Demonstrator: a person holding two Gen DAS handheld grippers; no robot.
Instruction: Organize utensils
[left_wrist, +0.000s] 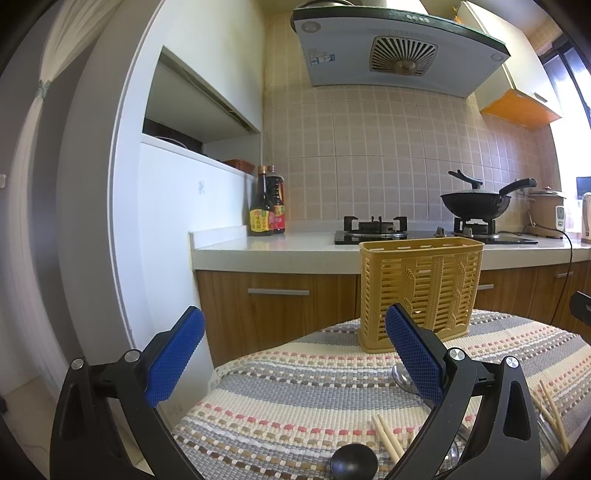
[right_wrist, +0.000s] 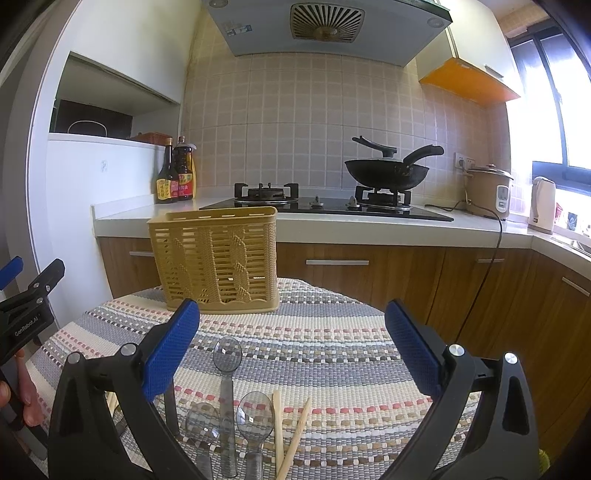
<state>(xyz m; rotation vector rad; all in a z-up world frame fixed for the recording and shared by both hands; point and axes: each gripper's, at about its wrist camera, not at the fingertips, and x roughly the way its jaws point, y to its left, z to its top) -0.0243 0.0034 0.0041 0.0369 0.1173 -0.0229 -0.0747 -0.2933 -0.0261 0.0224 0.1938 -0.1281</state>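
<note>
A tan slatted utensil basket (left_wrist: 419, 291) stands upright at the far side of the striped mat; it also shows in the right wrist view (right_wrist: 216, 260). Clear plastic spoons (right_wrist: 227, 363) and wooden chopsticks (right_wrist: 277, 428) lie on the mat in front of my right gripper (right_wrist: 291, 347), which is open and empty above them. My left gripper (left_wrist: 295, 354) is open and empty, left of the basket; chopsticks (left_wrist: 388, 439) and a black round spoon end (left_wrist: 354, 461) lie below it. A clear spoon (left_wrist: 400, 373) is partly hidden behind its right finger.
The striped woven mat (right_wrist: 332, 354) covers a small round table. Beyond it runs a kitchen counter (right_wrist: 369, 225) with a gas hob, a black wok (right_wrist: 388, 173), sauce bottles (right_wrist: 175, 177), a rice cooker and a kettle. The left gripper's body shows at the left edge (right_wrist: 29, 306).
</note>
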